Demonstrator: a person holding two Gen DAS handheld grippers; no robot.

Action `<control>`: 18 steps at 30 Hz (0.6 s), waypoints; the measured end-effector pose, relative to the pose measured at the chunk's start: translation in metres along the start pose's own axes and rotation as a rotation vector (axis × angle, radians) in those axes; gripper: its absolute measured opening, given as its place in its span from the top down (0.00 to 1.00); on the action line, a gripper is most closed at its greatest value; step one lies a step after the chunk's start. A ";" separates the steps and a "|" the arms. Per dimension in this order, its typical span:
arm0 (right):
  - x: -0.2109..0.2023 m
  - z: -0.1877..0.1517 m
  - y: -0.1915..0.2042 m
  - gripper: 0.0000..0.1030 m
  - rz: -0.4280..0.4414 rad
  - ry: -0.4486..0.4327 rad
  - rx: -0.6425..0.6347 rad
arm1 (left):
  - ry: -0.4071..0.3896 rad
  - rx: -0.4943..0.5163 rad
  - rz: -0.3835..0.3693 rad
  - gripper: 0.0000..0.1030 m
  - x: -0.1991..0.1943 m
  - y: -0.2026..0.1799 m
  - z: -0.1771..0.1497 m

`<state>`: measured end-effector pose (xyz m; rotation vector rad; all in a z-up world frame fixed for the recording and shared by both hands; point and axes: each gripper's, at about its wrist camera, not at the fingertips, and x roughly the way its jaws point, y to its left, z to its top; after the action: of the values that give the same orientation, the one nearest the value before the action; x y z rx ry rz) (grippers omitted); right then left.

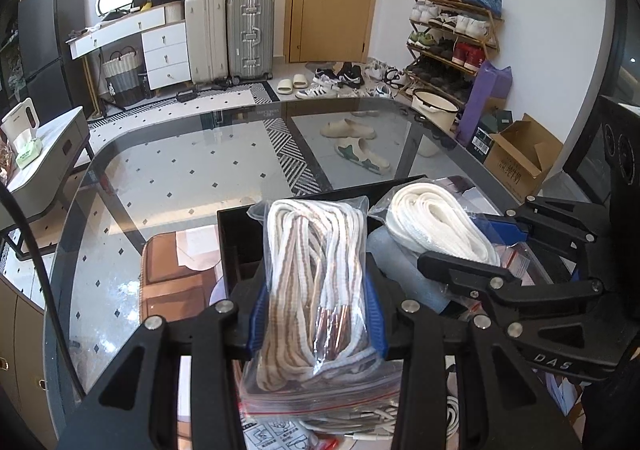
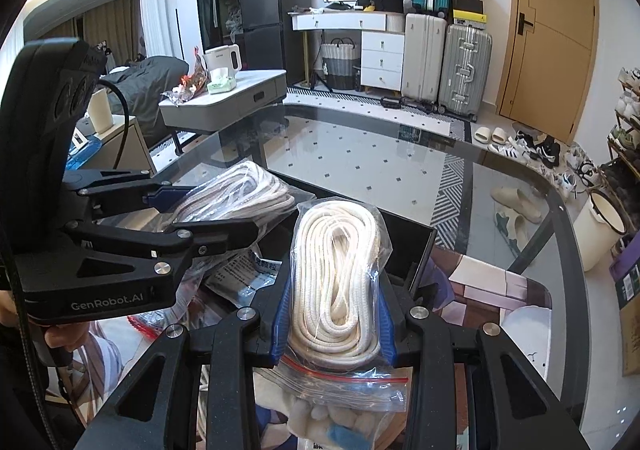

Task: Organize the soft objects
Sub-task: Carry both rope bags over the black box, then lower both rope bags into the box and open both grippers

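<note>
Your left gripper (image 1: pixel 316 314) has its jaws pinching a zip bag of brown-and-white laces (image 1: pixel 316 282), held above the black box (image 1: pixel 240 234) on the glass bench (image 1: pixel 180 170). Your right gripper (image 2: pixel 334 314) has its jaws pinching a zip bag of cream laces (image 2: pixel 340 282) over the same box, at two o'clock from the left one.

Beyond the black box (image 1: pixel 232 234) the glass tabletop (image 1: pixel 180 170) lies open to its far rim. The right gripper (image 1: pixel 472 246) crowds the box's right side; loose bags (image 2: pixel 240 274) fill the space between the grippers.
</note>
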<state>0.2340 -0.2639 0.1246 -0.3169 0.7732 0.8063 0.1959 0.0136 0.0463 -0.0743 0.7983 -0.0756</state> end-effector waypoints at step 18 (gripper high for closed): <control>0.041 0.008 -0.001 0.65 -0.051 0.098 -0.048 | 0.078 0.019 0.019 0.61 0.036 0.001 0.007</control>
<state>0.2574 -0.2387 0.1004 -0.4196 0.8355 0.7667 0.2266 0.0110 0.0255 -0.0466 0.8757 -0.0685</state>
